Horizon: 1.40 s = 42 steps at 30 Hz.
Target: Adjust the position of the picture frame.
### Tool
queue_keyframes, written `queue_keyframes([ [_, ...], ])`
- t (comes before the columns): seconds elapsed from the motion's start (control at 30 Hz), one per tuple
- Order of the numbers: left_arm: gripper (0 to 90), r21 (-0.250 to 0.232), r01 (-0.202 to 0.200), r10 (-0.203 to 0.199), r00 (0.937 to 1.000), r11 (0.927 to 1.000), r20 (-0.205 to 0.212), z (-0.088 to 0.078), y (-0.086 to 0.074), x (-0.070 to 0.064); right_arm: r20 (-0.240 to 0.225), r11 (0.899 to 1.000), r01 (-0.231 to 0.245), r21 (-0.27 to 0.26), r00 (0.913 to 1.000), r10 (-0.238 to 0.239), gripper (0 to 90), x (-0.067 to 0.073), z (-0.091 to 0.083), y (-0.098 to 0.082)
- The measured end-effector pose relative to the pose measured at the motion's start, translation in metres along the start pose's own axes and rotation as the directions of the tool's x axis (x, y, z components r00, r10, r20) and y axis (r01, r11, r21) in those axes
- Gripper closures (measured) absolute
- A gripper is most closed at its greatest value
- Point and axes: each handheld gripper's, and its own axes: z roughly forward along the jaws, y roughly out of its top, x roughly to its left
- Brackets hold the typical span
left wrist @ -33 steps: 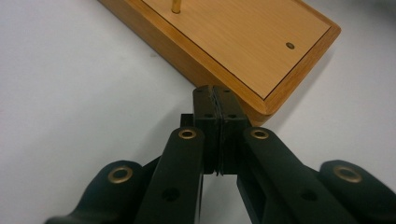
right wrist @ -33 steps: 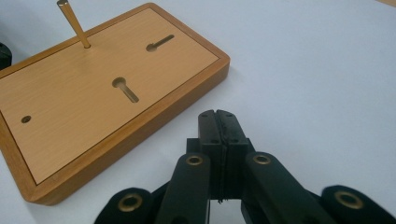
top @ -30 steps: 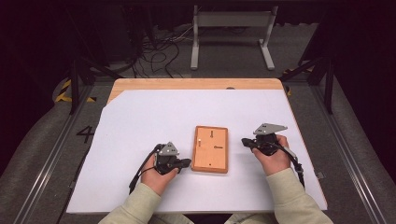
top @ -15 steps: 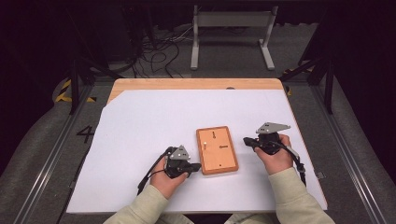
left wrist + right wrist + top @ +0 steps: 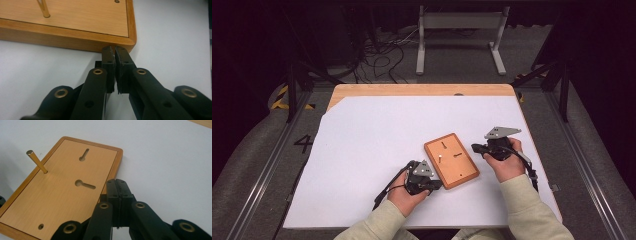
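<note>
Jaws pressed together, both grippers; left gripper (image 5: 114,50) tips touch wooden board (image 5: 451,160) edge.

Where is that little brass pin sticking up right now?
In the high view the brass pin stands in the wooden board near its left edge, on the white sheet between the left gripper and right gripper.

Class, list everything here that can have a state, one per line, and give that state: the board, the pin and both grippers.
Wooden board: flat on the table, turned askew.
Brass pin: standing in the board.
Left gripper: shut, holding nothing, at the board's edge.
Right gripper: shut, holding nothing, beside the board.
</note>
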Motion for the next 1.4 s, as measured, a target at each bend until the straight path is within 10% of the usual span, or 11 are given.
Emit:
queue_keyframes([
  [0.27,76.1,-0.065,0.062,-0.065,0.9972,0.996,-0.037,-0.028,-0.005,0.008,-0.017,0.999,-0.021,0.036,0.9996,0.022,90.0,-0.004,0.014,0.013],
  [0.83,62.5,-0.229,0.054,-0.097,0.9784,0.972,-0.182,-0.109,-0.031,0.034,-0.033,0.992,-0.033,0.119,0.9988,0.037,90.0,-0.01,0.062,0.04],
  [1.4,56.4,-0.253,0.079,-0.134,0.9686,0.9644,-0.21,-0.122,-0.039,0.044,0.069,0.984,-0.091,0.152,0.9943,0.082,90.0,-0.022,0.089,0.051],
])
